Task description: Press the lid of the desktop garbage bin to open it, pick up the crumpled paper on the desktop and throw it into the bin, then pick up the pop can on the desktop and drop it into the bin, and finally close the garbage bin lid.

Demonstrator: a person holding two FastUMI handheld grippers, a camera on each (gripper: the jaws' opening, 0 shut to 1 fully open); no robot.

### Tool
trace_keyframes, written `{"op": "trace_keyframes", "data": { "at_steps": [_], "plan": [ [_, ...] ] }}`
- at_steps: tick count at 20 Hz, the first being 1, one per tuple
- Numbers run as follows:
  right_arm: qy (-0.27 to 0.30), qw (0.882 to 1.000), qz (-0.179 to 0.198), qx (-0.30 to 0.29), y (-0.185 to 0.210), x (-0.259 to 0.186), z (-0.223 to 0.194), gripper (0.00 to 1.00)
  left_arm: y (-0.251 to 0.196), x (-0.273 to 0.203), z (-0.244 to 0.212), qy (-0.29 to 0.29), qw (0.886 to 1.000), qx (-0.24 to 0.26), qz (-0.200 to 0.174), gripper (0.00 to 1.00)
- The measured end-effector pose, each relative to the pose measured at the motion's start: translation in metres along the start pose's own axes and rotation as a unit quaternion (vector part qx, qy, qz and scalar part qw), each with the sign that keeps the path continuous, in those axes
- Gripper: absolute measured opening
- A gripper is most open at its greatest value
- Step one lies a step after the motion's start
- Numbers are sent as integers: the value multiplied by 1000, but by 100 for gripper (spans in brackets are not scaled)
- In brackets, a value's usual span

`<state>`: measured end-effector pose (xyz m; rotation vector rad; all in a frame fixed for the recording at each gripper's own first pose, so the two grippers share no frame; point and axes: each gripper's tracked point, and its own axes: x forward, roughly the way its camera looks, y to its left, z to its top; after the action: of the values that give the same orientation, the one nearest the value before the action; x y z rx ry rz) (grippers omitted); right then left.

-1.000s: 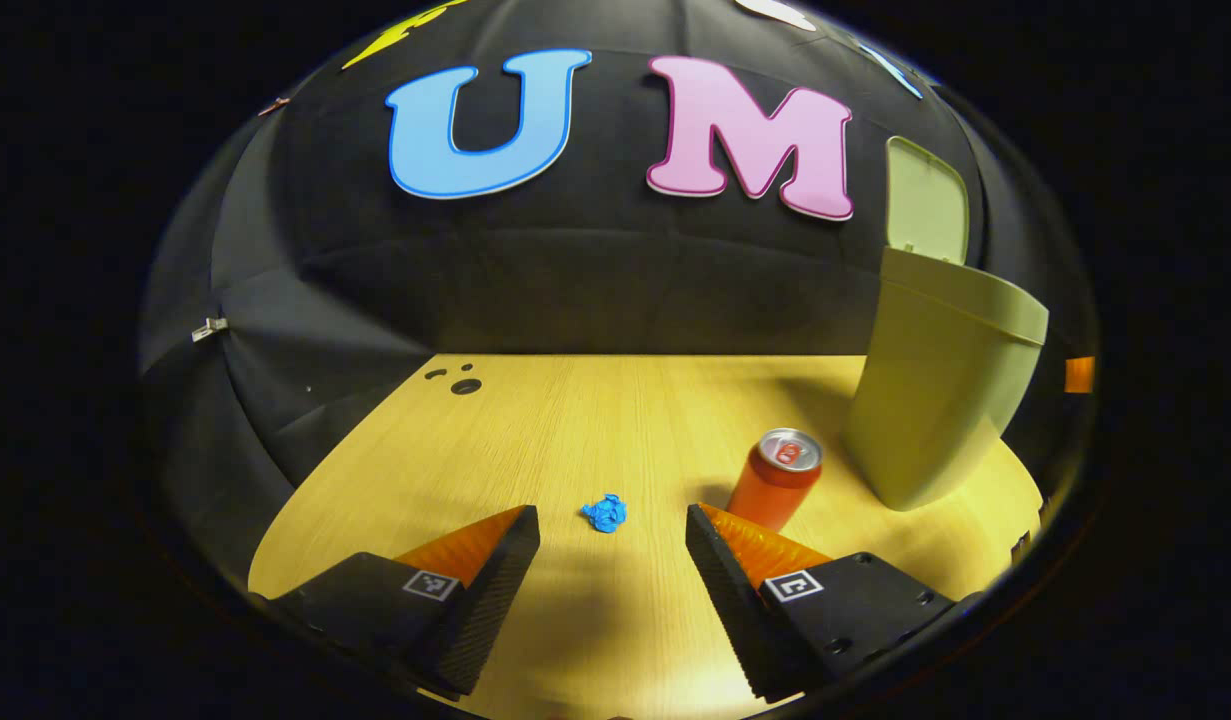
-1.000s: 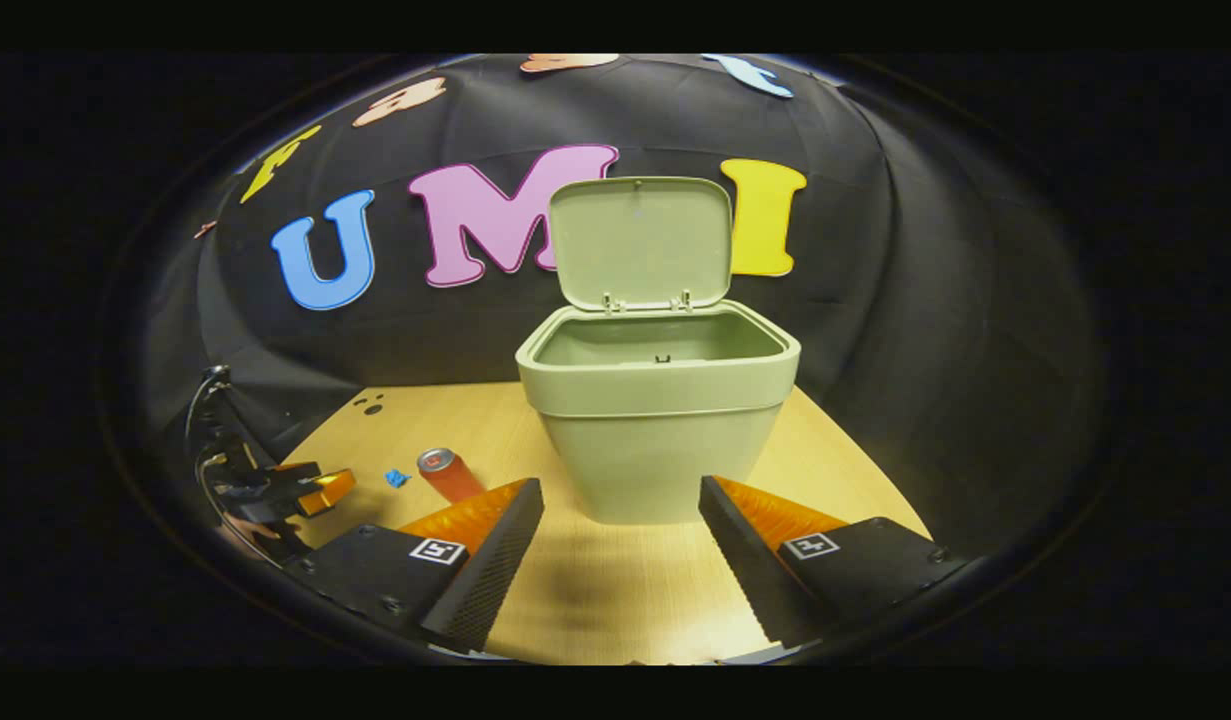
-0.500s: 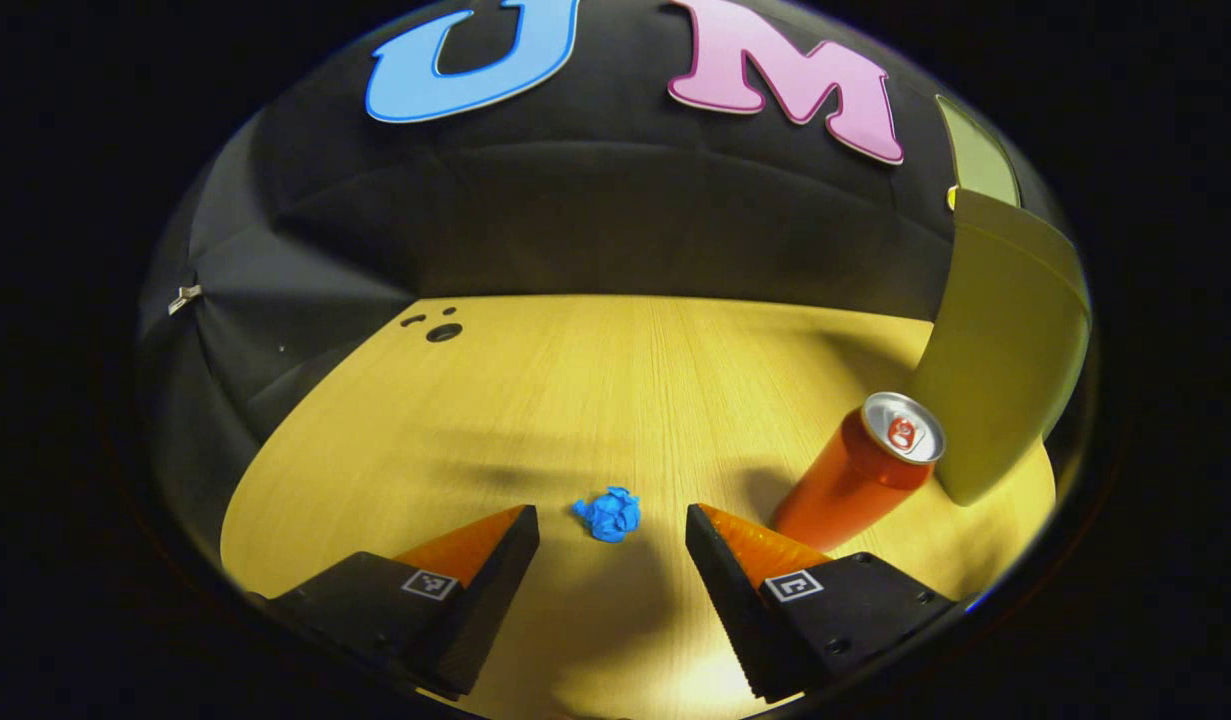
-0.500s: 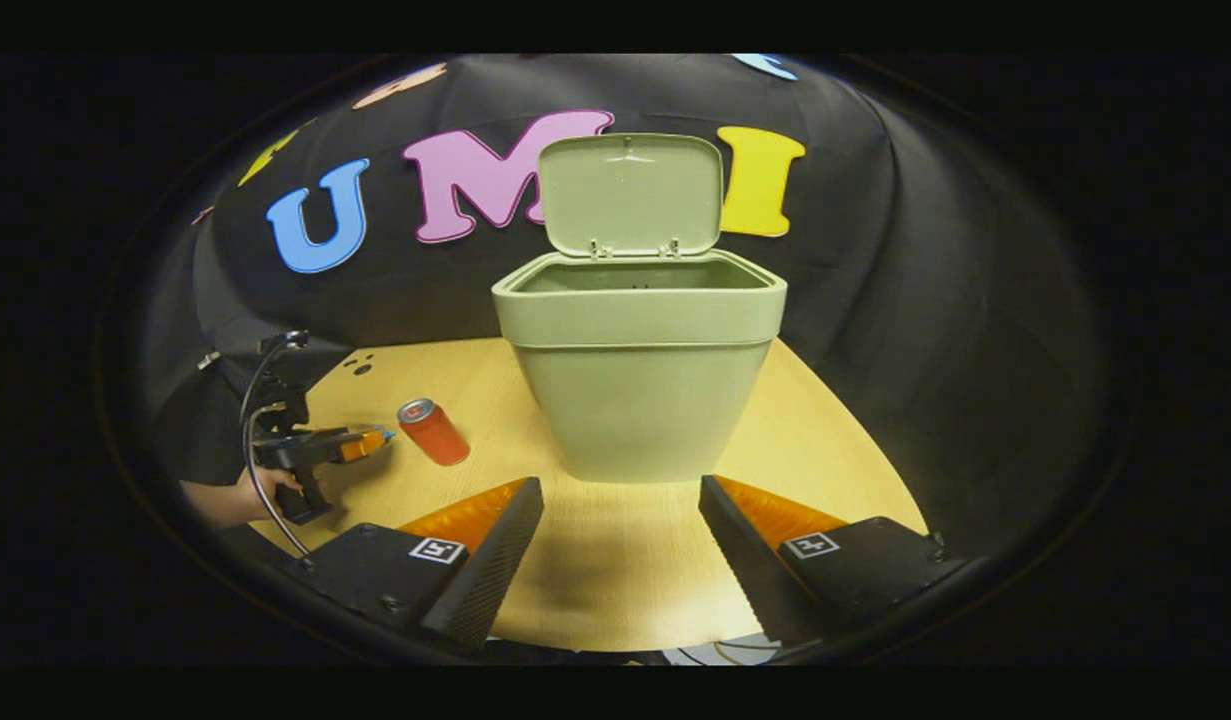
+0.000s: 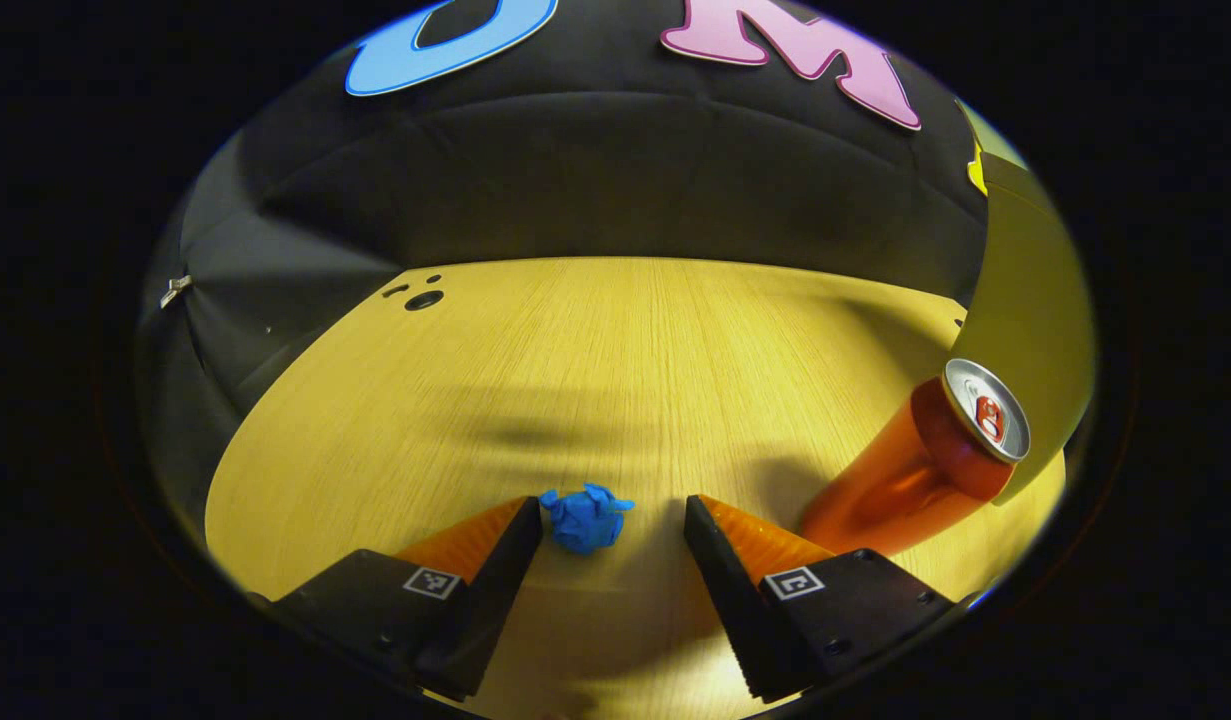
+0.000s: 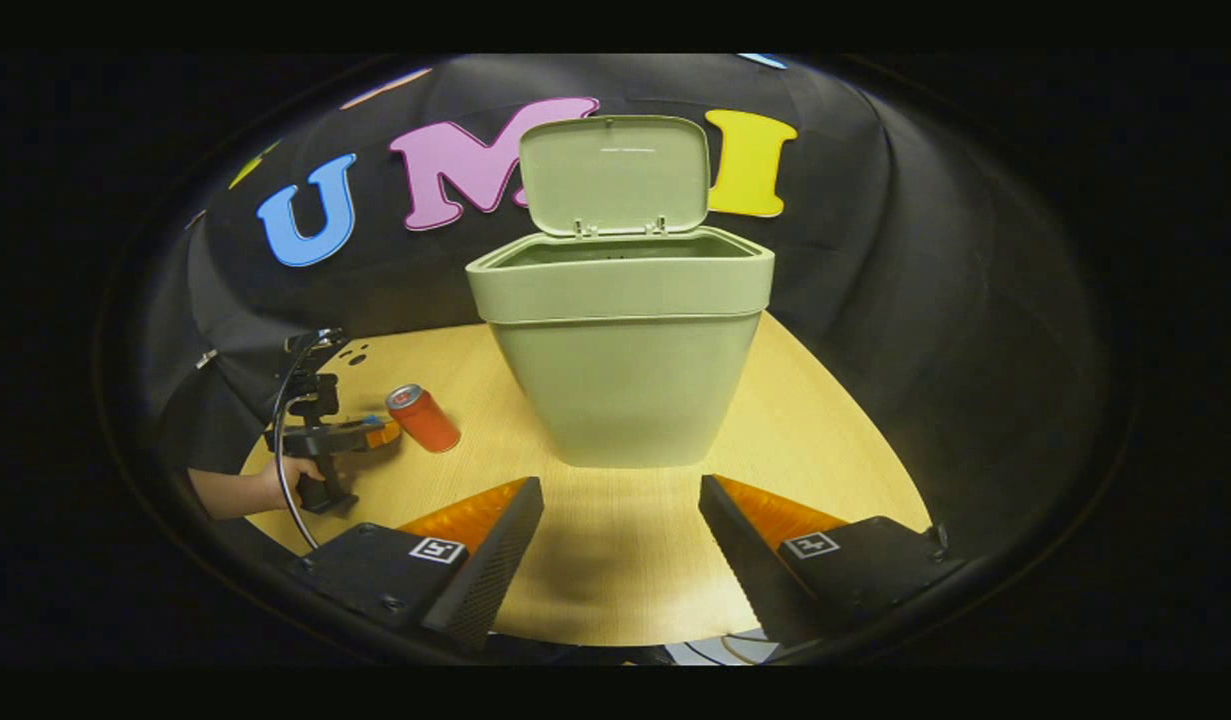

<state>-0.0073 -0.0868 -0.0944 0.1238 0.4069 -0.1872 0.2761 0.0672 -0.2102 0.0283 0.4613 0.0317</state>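
Note:
A small blue crumpled paper (image 5: 585, 518) lies on the wooden desktop (image 5: 595, 370), right at the tips of my open left gripper (image 5: 613, 510), nearer the left finger, with no finger pressing on it. An orange pop can (image 5: 910, 470) stands just right of that gripper. The pale green bin (image 6: 620, 350) stands in the middle of the right gripper view with its lid (image 6: 615, 175) raised upright. My right gripper (image 6: 620, 490) is open and holds nothing, a short way in front of the bin. In the same view the pop can (image 6: 422, 417) stands left of the bin, with the left gripper (image 6: 360, 435) beside it.
The bin's side (image 5: 1035, 300) rises close behind the can in the left gripper view. A person's hand (image 6: 285, 475) holds the left gripper near the table's left edge. Small dark holes (image 5: 422, 297) mark the far left corner of the desktop. Black cloth walls close the back.
My left gripper has lowered and moved forward, so the blue paper now sits between its fingertips and the can looms closer. My right gripper has drawn back and down a little from the bin.

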Motion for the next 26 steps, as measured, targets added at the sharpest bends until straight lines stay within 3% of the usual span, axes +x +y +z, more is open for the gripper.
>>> {"op": "trace_keyframes", "data": {
  "at_steps": [6, 7, 9, 12, 13, 16, 20, 26],
  "plan": [
    [9, 1000, 8, 0, 4, 3, -6, 99, 0, 4, 5, -5, 1000, 18, -19, 69],
    [12, 1000, 11, 0, 6, 4, -9, 99, 1, 6, 6, -7, 1000, 19, -21, 53],
    [14, 1000, 14, -4, 7, 0, -11, 99, 2, 6, 7, -12, 1000, 14, -20, 43],
    [13, 1000, 15, -7, 8, -3, -12, 99, 4, 2, 9, -18, 1000, 3, -19, 39],
    [13, 1000, 15, -6, 7, -3, -12, 99, 3, 0, 10, -20, 1000, 2, -21, 34],
    [12, 1000, 15, -3, 7, -4, -14, 99, 2, -12, 18, -32, 999, 8, -24, 38],
    [10, 1000, 21, -5, 11, -2, -15, 99, 0, -47, 44, -72, 997, 9, -33, 36],
    [8, 999, 44, -15, 23, 3, -18, 99, -22, -118, 91, -126, 988, 49, -79, 35]
  ]
}}
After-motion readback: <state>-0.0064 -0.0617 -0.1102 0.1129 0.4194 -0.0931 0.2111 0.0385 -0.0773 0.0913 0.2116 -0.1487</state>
